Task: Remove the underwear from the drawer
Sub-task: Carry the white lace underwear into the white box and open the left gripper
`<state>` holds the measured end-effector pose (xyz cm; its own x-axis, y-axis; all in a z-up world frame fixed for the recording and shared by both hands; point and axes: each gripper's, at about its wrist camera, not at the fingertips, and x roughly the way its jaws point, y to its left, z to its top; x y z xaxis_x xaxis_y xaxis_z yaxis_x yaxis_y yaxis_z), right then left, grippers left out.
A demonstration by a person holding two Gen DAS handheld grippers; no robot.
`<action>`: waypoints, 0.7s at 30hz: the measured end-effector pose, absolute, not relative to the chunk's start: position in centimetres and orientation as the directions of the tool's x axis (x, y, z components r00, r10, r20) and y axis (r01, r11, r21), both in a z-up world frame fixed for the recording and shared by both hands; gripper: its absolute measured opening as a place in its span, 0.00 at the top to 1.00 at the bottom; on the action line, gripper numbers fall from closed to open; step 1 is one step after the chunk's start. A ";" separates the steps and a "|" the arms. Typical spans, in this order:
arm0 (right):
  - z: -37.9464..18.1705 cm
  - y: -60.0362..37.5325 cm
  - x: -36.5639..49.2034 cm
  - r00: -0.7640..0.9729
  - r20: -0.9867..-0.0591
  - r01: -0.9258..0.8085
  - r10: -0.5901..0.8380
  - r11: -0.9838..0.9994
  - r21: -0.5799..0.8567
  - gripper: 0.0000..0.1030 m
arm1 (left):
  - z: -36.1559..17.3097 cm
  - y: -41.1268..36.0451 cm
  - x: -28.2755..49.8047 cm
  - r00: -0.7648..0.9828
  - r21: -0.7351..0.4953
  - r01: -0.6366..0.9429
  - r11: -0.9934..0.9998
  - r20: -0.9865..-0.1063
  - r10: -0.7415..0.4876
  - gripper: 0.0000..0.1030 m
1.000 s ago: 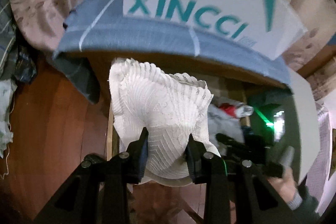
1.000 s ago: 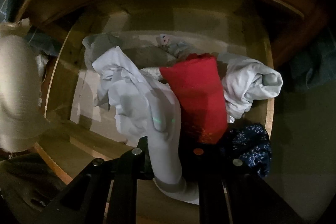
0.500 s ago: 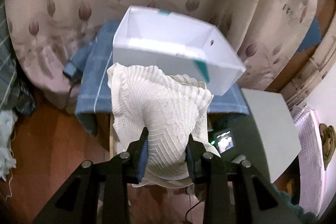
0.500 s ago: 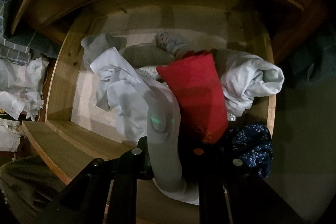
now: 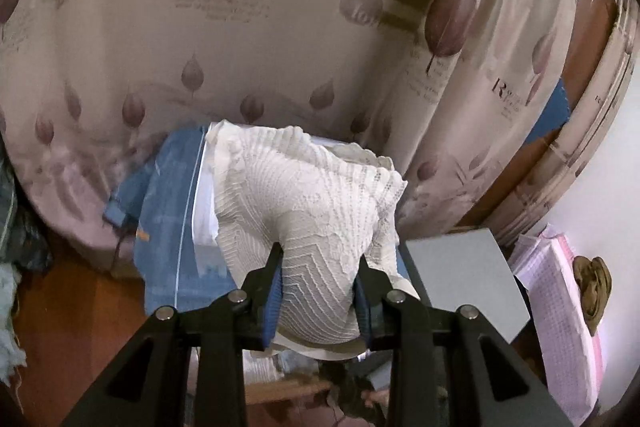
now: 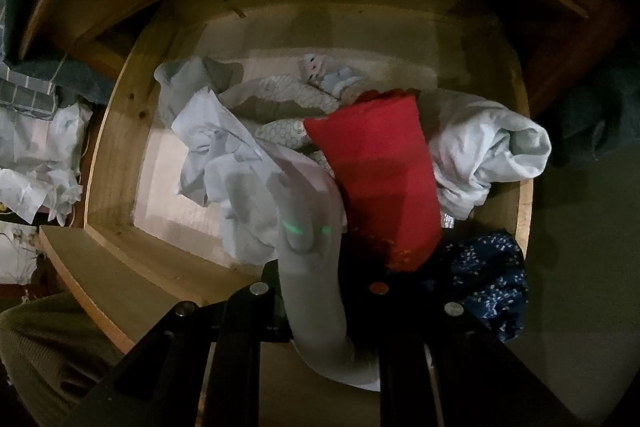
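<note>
My left gripper (image 5: 318,259) is shut on white lace underwear (image 5: 308,203) and holds it high, in front of a leaf-print curtain. My right gripper (image 6: 316,267) is shut on a pale grey garment (image 6: 308,235) that drapes between its fingers, above the open wooden drawer (image 6: 120,147). The drawer holds a red garment (image 6: 380,179), a white bundle (image 6: 488,155), a dark blue dotted piece (image 6: 484,279) and crumpled pale clothes (image 6: 216,147).
A blue cloth (image 5: 168,227) covers furniture below the underwear. A grey panel (image 5: 460,279) and a pink checked fabric (image 5: 560,307) lie to the right. The leaf-print curtain (image 5: 280,27) fills the background. Crumpled white cloths (image 6: 36,155) lie left of the drawer.
My left gripper has risen with the lace underwear; the white box and drawer dropped out of its view. My right gripper holds nearly still over the drawer with the grey garment.
</note>
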<state>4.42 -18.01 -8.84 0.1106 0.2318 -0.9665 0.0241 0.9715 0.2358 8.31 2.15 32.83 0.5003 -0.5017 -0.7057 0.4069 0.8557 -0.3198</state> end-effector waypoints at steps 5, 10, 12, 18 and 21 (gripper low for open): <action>-8.8 -17.9 4.4 0.113 -0.968 0.022 0.223 0.974 0.227 0.85 | 33.7 -0.2 13.2 0.538 -0.238 0.386 0.891 -0.727 -0.427 0.70; -9.0 -17.9 4.4 0.111 -0.965 0.021 0.237 0.970 0.241 0.85 | 31.4 -3.0 17.8 0.563 -0.125 0.375 0.919 -0.756 -0.333 0.70; -9.0 -18.1 4.4 0.108 -0.963 0.026 0.246 0.968 0.250 0.85 | 29.5 -4.1 19.4 0.550 -0.100 0.370 0.924 -0.778 -0.304 0.70; -9.0 -18.2 4.3 0.105 -0.961 0.027 0.257 0.965 0.261 0.85 | 23.7 -7.4 22.3 0.524 0.050 0.419 0.906 -0.829 -0.196 0.70; -9.0 -18.2 4.3 0.104 -0.960 0.026 0.259 0.965 0.263 0.85 | 21.5 -8.1 22.9 0.522 0.104 0.422 0.900 -0.840 -0.147 0.70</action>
<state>4.30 -18.15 -9.01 0.1039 0.2589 -0.9603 0.0256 0.9645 0.2628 22.88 -8.09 21.49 0.5217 -0.1474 -0.8403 0.4224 0.9004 0.1043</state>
